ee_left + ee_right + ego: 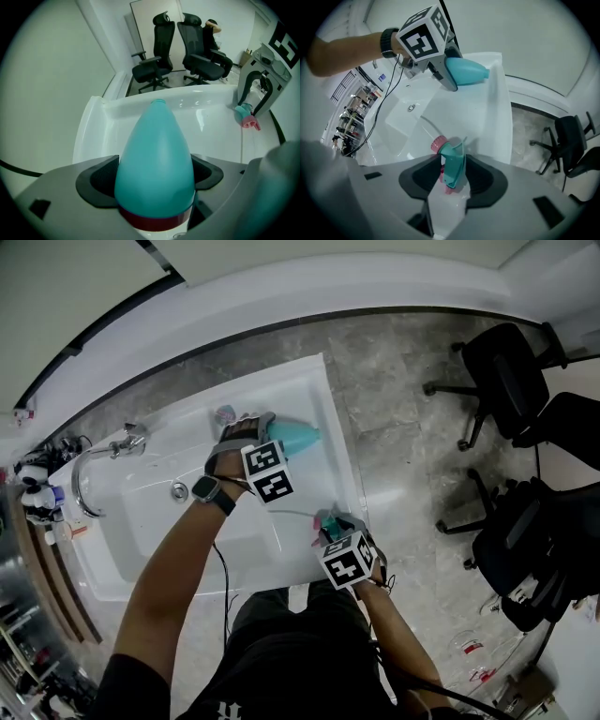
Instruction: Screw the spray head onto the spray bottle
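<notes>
A teal cone-shaped spray bottle (298, 437) (154, 159) (466, 71) with a red band lies on the far right ledge of the white sink (159, 512), its neck pointing away from my left gripper. That left gripper (272, 435) (154, 180) (447, 75) points steeply down and stands open at full width around the bottle's body. The teal and pink spray head (328, 521) (247, 117) (452, 164) rests on the sink's near right ledge, its thin tube (426, 124) trailing into the basin. My right gripper (333, 524) (253, 105) (452, 173) is open with the head between its pads.
A chrome faucet (117, 448) and a drain (179, 490) lie at the basin's left. Toiletries (37, 493) crowd the far left shelf. Black office chairs (506, 371) (534, 540) stand on the stone floor to the right.
</notes>
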Demonstrator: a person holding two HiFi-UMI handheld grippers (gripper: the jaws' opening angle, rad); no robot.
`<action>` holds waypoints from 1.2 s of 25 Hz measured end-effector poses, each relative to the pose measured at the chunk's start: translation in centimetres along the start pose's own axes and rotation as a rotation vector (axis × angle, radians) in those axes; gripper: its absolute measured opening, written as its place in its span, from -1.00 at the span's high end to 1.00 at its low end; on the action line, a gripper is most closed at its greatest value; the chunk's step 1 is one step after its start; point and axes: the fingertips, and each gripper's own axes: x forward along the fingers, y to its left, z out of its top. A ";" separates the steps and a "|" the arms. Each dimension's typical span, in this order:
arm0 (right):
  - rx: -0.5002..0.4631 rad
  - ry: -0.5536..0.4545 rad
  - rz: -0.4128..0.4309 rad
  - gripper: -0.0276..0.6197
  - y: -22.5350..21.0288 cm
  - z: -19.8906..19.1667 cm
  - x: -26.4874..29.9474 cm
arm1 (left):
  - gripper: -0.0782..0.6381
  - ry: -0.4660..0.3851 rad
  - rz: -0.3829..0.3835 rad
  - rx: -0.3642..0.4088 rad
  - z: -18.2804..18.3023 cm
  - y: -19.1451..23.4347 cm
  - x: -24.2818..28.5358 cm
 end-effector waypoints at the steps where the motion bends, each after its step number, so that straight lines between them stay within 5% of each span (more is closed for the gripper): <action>1: 0.003 0.008 0.014 0.49 0.0 0.0 0.1 | -0.42 0.000 0.001 -0.001 0.0 0.0 0.0; 11: -0.044 -0.001 0.044 0.49 -0.3 -0.1 -0.8 | -0.42 -0.042 0.030 0.024 0.1 0.1 -0.2; 21: -0.052 -0.057 0.061 0.50 0.6 0.1 -3.1 | -0.41 -0.083 0.007 -0.047 -0.8 -1.6 -1.5; 30: -0.095 -0.175 0.044 0.50 3.8 2.1 -9.7 | -0.41 -0.182 0.074 -0.101 -0.7 -2.2 -10.3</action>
